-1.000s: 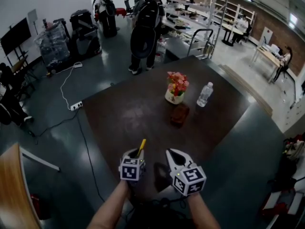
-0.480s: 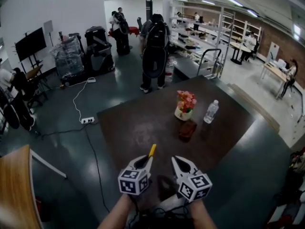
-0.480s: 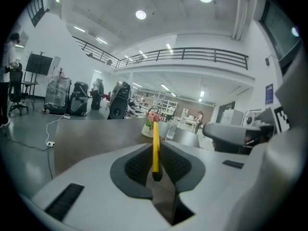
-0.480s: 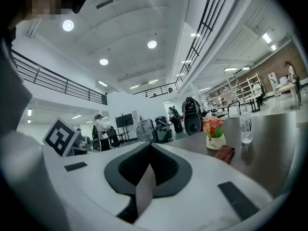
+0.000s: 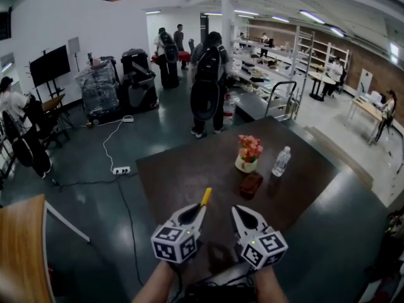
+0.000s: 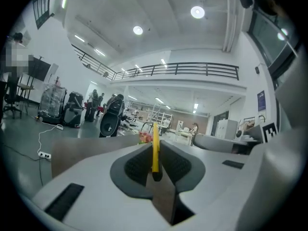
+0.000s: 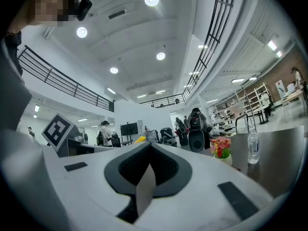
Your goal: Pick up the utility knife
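Observation:
The yellow utility knife (image 5: 205,197) sticks out forward from my left gripper (image 5: 195,212), which is shut on it above the near edge of the dark table (image 5: 183,175). In the left gripper view the knife (image 6: 155,148) stands as a thin yellow strip pinched between the dark pads (image 6: 137,165). My right gripper (image 5: 240,214) hangs beside it, a little to the right, shut with nothing in it. Its pads (image 7: 161,170) meet in the right gripper view, where the knife's yellow tip (image 7: 140,139) shows just past the jaws. Both grippers point about level.
On the table's far half stand a pot of pink flowers (image 5: 249,153), a clear water bottle (image 5: 280,161) and a small brown object (image 5: 251,184). People stand beyond the table by shelves (image 5: 265,62). A power strip (image 5: 121,170) with cable lies on the floor at left.
Both grippers have risen from the table, the left one more, carrying the knife. The view has tilted up, so the room beyond shows more.

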